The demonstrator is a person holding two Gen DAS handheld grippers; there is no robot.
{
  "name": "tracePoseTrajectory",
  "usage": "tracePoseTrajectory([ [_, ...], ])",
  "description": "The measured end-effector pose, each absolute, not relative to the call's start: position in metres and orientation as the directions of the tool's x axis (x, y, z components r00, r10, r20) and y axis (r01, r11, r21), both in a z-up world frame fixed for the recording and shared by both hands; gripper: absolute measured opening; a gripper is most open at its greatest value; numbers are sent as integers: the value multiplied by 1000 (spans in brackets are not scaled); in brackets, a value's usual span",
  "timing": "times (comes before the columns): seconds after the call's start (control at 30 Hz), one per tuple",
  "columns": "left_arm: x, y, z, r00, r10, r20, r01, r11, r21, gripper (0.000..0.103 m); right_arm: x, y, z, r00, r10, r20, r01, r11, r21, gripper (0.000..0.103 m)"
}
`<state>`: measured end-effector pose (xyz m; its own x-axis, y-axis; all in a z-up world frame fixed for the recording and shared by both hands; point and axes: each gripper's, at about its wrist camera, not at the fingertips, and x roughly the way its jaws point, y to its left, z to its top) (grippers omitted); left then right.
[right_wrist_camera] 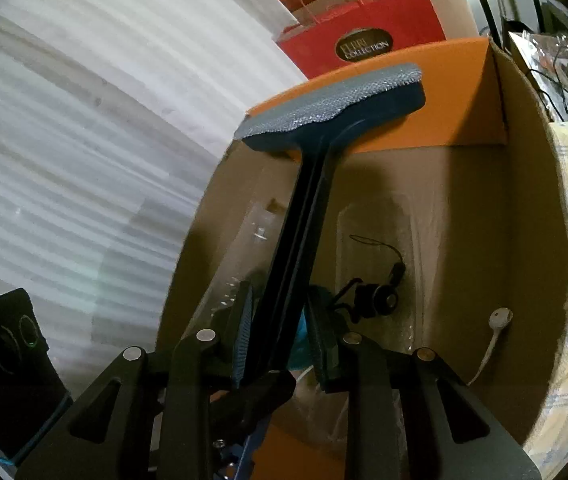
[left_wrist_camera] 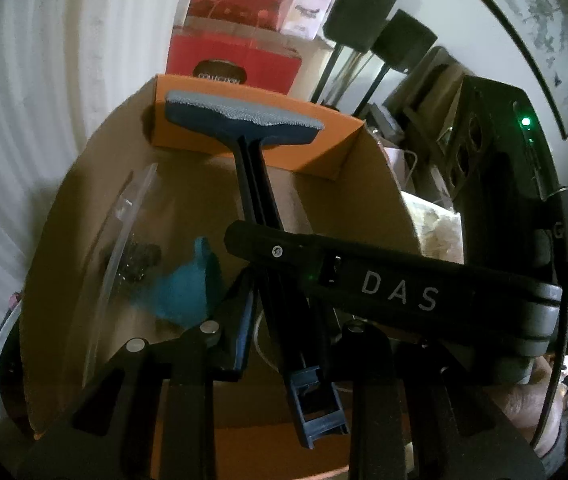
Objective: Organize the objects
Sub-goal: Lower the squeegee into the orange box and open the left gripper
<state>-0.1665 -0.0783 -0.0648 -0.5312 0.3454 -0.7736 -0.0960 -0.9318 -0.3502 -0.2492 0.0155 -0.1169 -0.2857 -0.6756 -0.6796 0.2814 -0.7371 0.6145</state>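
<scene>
Both grippers clamp one dark-blue T-shaped brush (right_wrist_camera: 308, 208) by its handle: right gripper (right_wrist_camera: 279, 340), left gripper (left_wrist_camera: 279, 320). Its grey-padded head hangs over the open cardboard box (right_wrist_camera: 532, 208). "COLLECTION" shows on a red bag (right_wrist_camera: 364, 46); "DAS" marks the right gripper's body (left_wrist_camera: 400, 290).

"COLLECTION" on red bag (right_wrist_camera: 364, 28); "DAS" on tool (left_wrist_camera: 400, 290)

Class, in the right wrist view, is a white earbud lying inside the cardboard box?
Yes, the white earbud lies on the cardboard box floor.
</scene>
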Motion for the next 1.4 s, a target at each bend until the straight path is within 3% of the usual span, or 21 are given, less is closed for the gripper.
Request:
tracePoseTrajectory([
  [0.33, -175, -84, -81, -495, 320, -808, -69, -941, -330, 22, -259, 5, -125, -268, -608, -748, 264, -793, 550, 30],
  [0.47, -180, -86, -87, -479, 289, -829, -44, -951, -306, 21, -257, 20, -116, -299, -626, -720, 236, -780, 580, 37],
  [0.73, -183, -84, -89, -482, 264, -836, -26, -957, -288, 16, -243, 39, -90, -358, -614, -704, 281, -790, 546, 41],
  [0.8, -182, -88, -85, -496, 274, -824, -16, -952, -307, 21, -238, 42, -84, -370, -605, -705, 292, -796, 531, 41],
  [0.93, -178, -84, -76, -512, 280, -812, -31, -951, -309, 42, -227, 54, -79, -390, -594, -704, 300, -805, 513, 41],
  [1.0, -174, -81, -69, -536, 246, -808, -32, -962, -271, 64, -224, 59, -77, -403, -576, -711, 299, -817, 493, 44],
  [1.07, -168, -82, -61, -561, 227, -796, -30, -966, -255, 75, -220, 62, -74, -418, -553, -721, 299, -833, 466, 47],
  [1.17, -163, -84, -54, -570, 252, -782, -28, -957, -288, 82, -212, 71, -71, -450, -512, -732, 295, -858, 420, 56],
  [1.23, -160, -86, -51, -574, 255, -778, -24, -955, -295, 84, -208, 78, -69, -472, -491, -733, 283, -871, 401, 72],
  [1.4, -154, -83, -43, -588, 252, -769, -27, -956, -293, 89, -202, 94, -62, -517, -431, -740, 263, -902, 342, 75],
])
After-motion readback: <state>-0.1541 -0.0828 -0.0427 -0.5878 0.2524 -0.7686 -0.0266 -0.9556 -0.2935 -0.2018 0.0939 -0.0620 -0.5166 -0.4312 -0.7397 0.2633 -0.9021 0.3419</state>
